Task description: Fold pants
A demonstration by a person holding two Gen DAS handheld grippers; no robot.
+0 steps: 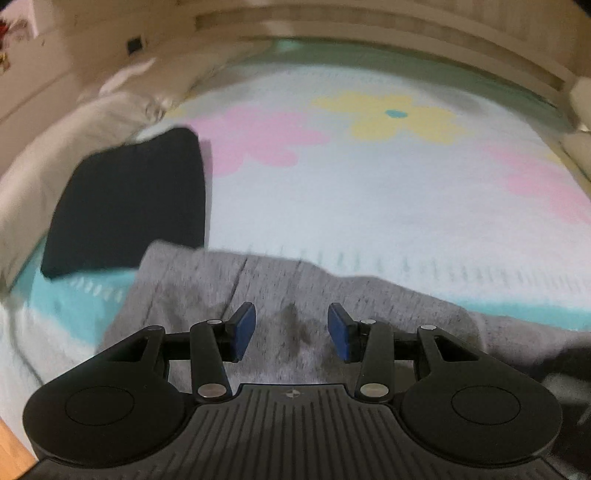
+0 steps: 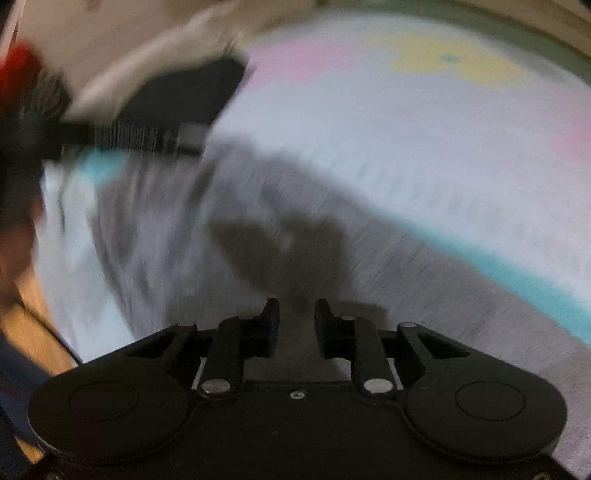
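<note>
my left gripper (image 1: 291,326): black ribbed body, blue pads, silver pivot screws | my right gripper (image 2: 296,325): black body, dark pads

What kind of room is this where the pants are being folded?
Most likely a bedroom. The gray pants lie on a bed covered by a flowered blanket, with a pale headboard behind it and a pillow at the left, beside a folded black garment.
</note>
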